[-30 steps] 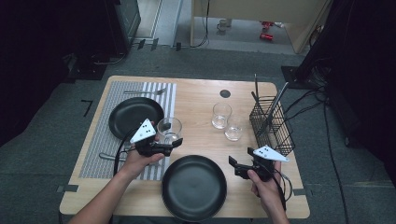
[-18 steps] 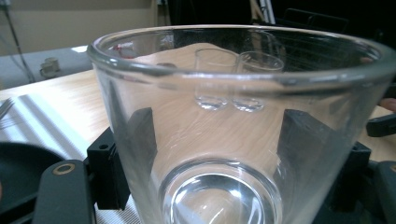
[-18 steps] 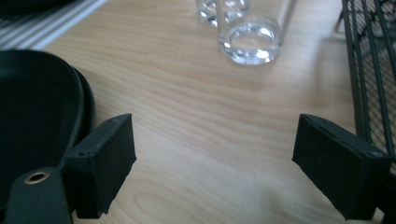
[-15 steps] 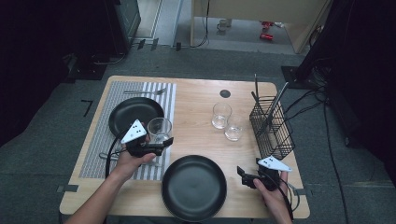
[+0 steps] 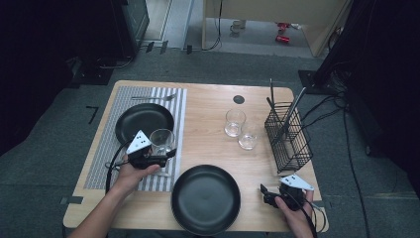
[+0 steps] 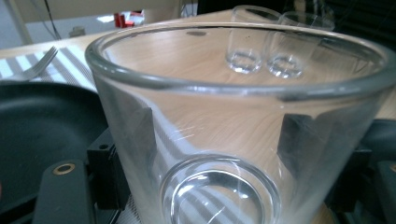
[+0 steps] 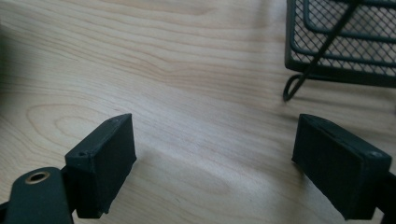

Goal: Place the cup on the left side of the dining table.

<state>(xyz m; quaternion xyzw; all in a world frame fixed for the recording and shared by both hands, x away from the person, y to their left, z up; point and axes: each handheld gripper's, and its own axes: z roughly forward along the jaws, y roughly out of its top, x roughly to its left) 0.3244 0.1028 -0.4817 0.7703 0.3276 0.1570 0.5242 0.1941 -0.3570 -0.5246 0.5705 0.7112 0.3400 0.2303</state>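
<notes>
Clear glass fills the left gripper view: a tumbler (image 6: 233, 140), round and thick-rimmed with a heavy base, sits between the black jaws of the left tongs (image 5: 157, 159), whose pads show through its wall on both sides, clamped on it. In the high view this tumbler (image 5: 162, 142) stands at the lower left of the frame, over the right edge of a grey-and-white striped placemat (image 5: 99, 158), just below and to the right of a matte black plate (image 5: 141, 121). A judgement on the step in hand: the glass looks about to be set down on the mat, so it should be kept upright, lowered until its base rests flat on the ribbed fabric clear of the plate's rim, and released only then, with the jaws drawn straight back so the smooth wall is not dragged. The right tongs (image 5: 269, 195) rest at the lower right of the frame, jaws wide apart with nothing between them, above pale, finely grained wood of the worktop (image 7: 187, 70). A second black plate (image 5: 205, 199), round and shallow, lies at the bottom centre. Two more small clear glasses (image 5: 240, 130) stand side by side right of centre, near a black wire-mesh caddy (image 5: 288, 141) with thin dark utensils leaning in it. A metal fork (image 5: 153, 98) lies at the mat's top edge.
</notes>
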